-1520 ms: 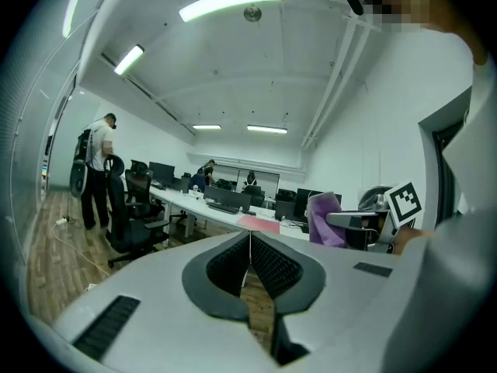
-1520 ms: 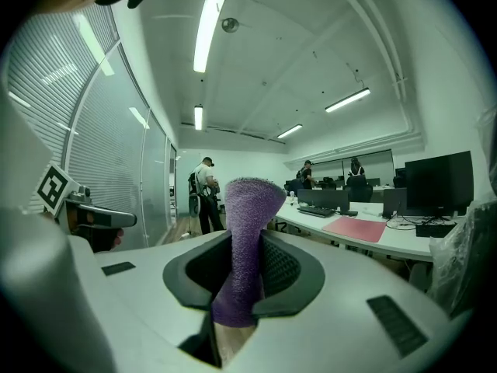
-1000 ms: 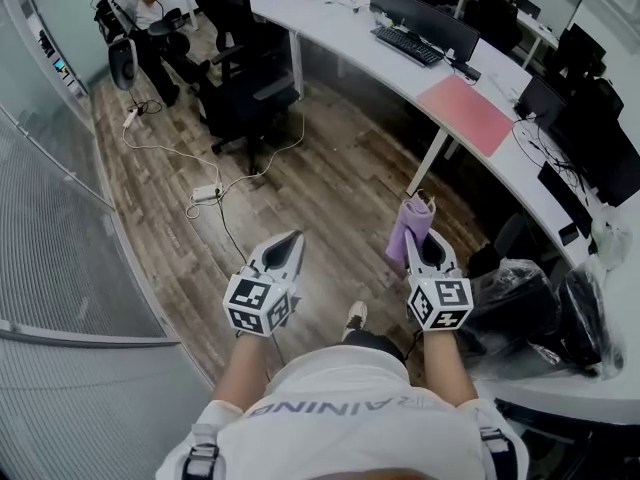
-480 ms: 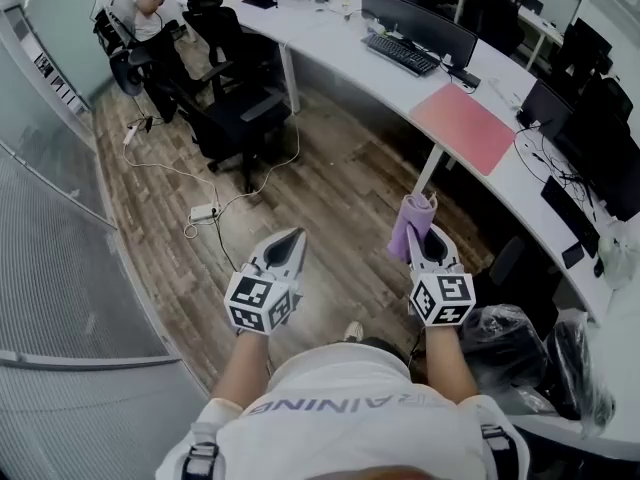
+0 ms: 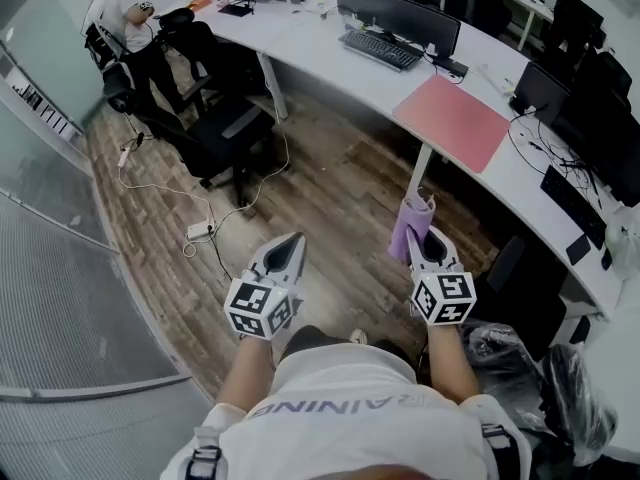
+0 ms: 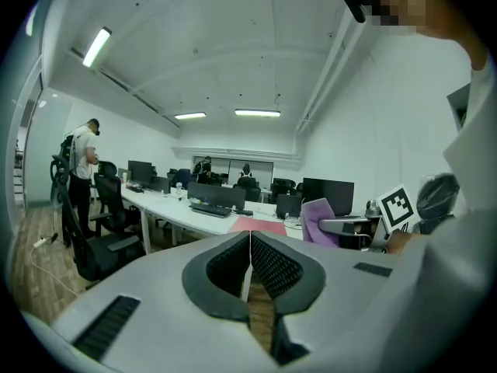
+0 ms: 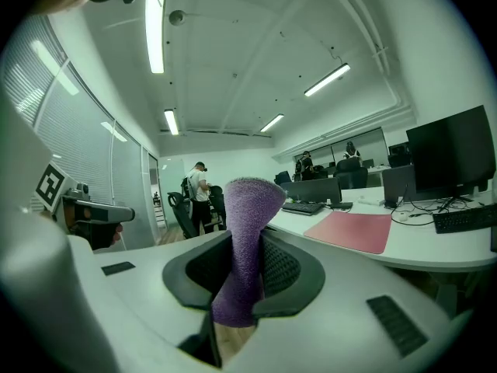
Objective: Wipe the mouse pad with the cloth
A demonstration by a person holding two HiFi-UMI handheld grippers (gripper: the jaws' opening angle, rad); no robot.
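A pink mouse pad [image 5: 452,120] lies on the long white desk [image 5: 330,63], also seen in the right gripper view as a pink mouse pad [image 7: 353,230]. My right gripper [image 5: 421,230] is shut on a purple cloth [image 5: 410,223] that sticks up from its jaws; the cloth [image 7: 247,239] fills the middle of the right gripper view. My left gripper [image 5: 288,246] is shut with nothing in it, held over the wooden floor. Both grippers are well short of the desk.
A keyboard [image 5: 380,48] and monitors [image 5: 398,16] stand on the desk beyond the pad. Black office chairs [image 5: 215,118] and cables with a power strip [image 5: 198,232] are on the floor to the left. A person [image 5: 112,10] stands at far left. Black bags [image 5: 540,368] lie at right.
The view has advanced toward the desk: the mouse pad and desk sit a little nearer and further left. Both grippers keep the same pose, the cloth still held.
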